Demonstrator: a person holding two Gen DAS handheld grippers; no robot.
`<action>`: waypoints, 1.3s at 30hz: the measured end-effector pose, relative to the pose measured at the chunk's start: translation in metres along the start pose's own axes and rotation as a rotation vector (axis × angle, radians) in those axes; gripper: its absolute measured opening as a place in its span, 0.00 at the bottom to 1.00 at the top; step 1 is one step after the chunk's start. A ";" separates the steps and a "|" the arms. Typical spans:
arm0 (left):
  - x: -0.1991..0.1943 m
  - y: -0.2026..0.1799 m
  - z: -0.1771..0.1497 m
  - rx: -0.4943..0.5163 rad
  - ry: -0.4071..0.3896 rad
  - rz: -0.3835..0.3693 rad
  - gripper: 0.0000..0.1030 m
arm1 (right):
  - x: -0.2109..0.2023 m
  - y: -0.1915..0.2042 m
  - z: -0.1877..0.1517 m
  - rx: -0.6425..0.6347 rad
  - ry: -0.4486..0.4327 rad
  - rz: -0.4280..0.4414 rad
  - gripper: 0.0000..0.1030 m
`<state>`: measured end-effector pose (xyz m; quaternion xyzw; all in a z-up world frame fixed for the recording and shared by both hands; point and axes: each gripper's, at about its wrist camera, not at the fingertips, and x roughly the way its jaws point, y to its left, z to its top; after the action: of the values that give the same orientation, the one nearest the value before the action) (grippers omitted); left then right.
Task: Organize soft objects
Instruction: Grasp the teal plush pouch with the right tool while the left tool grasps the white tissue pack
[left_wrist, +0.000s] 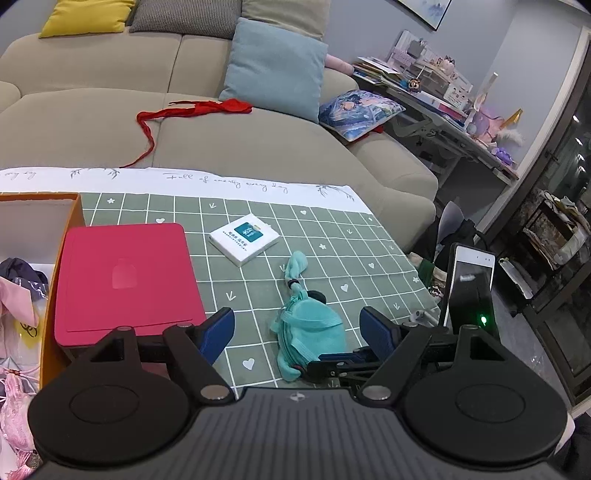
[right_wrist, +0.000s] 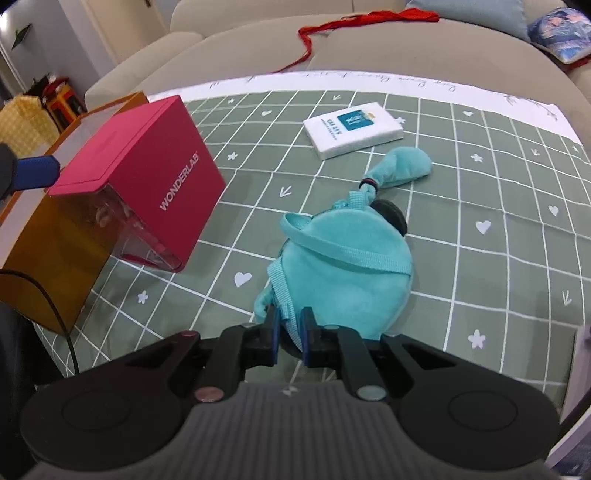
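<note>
Your right gripper (right_wrist: 289, 334) has its blue fingers (right_wrist: 306, 332) drawn narrow, pinching a strap at the near edge of the teal plush pouch (right_wrist: 347, 266). The pouch lies flat on the green checked cloth (right_wrist: 480, 184), its knotted tail pointing away from you toward the white packet (right_wrist: 352, 129), which sits just beyond the tail without touching it.

Your left gripper (left_wrist: 297, 328) hangs over the same pouch (left_wrist: 310, 332) with its fingers (left_wrist: 218, 332) spread wide, one on each side of the plush and clear of it. Your right gripper's fingertip shows low in that view, at the pouch's near end.

To your left, the red box (right_wrist: 147, 188) marked WONDERLAB stands close beside the pouch with a strip of bare cloth between them. It leans tilted against the orange bin (right_wrist: 55, 254), its lid edge over the bin's rim. In the left wrist view the bin (left_wrist: 59, 236) holds pink and dark soft things.

To your right, the cloth lies open out to its edge. A phone (left_wrist: 469, 284) stands upright past that right edge. Beyond the cloth's white far border is the beige sofa (left_wrist: 258, 140), with a red ribbon (left_wrist: 177, 114) trailing across its seat.
</note>
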<state>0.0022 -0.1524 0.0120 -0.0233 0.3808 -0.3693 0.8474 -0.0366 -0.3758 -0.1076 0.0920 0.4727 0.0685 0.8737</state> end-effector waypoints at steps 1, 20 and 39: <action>0.000 0.000 0.000 -0.001 0.001 0.003 0.88 | 0.000 0.001 -0.002 -0.019 -0.006 -0.003 0.09; 0.002 -0.008 0.045 -0.020 0.015 0.130 0.88 | 0.004 -0.012 0.004 0.105 -0.021 0.066 0.09; 0.207 0.040 0.143 -0.221 0.319 0.094 0.90 | 0.008 -0.019 0.006 0.084 -0.019 0.111 0.08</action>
<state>0.2120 -0.2909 -0.0289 -0.0395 0.5492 -0.2843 0.7849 -0.0268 -0.3932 -0.1150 0.1552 0.4609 0.0962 0.8684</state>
